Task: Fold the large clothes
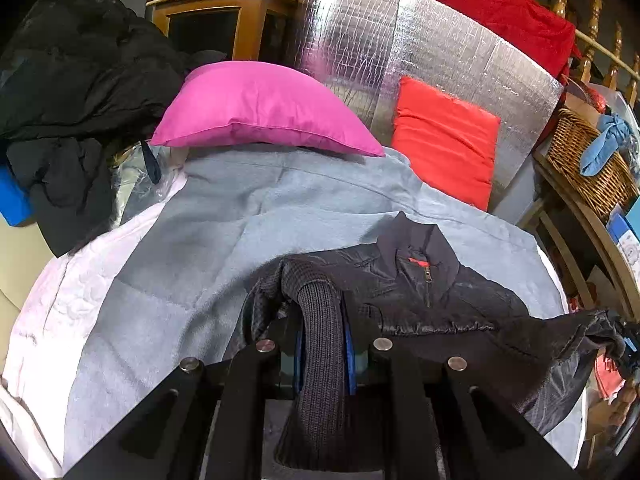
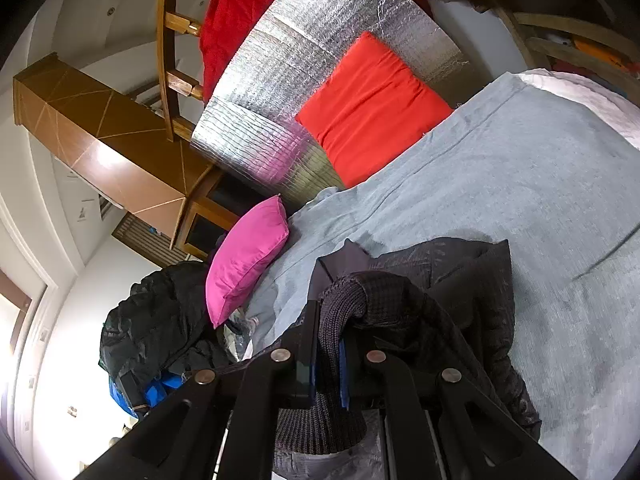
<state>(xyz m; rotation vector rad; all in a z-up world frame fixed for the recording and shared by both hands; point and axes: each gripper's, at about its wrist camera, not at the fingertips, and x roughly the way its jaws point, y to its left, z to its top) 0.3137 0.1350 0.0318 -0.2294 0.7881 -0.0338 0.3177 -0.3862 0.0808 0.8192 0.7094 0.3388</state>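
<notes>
Bed, covered by a pale grey fleece blanket [image 1: 248, 240] [image 2: 500, 184] over white bedding. Silver quilted foil panel [image 1: 400, 40] [image 2: 320, 40] upright at the far end, with a red cloth [image 1: 500, 8] draped over its top. Heap of black garments [image 1: 80, 80] [image 2: 160, 320] at the far left. Dark navy quilted jacket with ribbed knit cuffs and a red-trimmed zip [image 1: 420, 292] [image 2: 460, 280], spread near the middle of the blanket, collar toward the far end. Magenta cushion [image 1: 256, 108] [image 2: 248, 256] far left on the blanket; orange-red cushion [image 1: 444, 136] [image 2: 368, 108] leaning against the foil. Wicker basket [image 1: 588, 164] on a wooden shelf at the right. Left claw [image 1: 323, 344] clenched on one ribbed cuff; right claw [image 2: 330, 352] likewise clamped on the other cuff, sleeve lifted off the blanket.
</notes>
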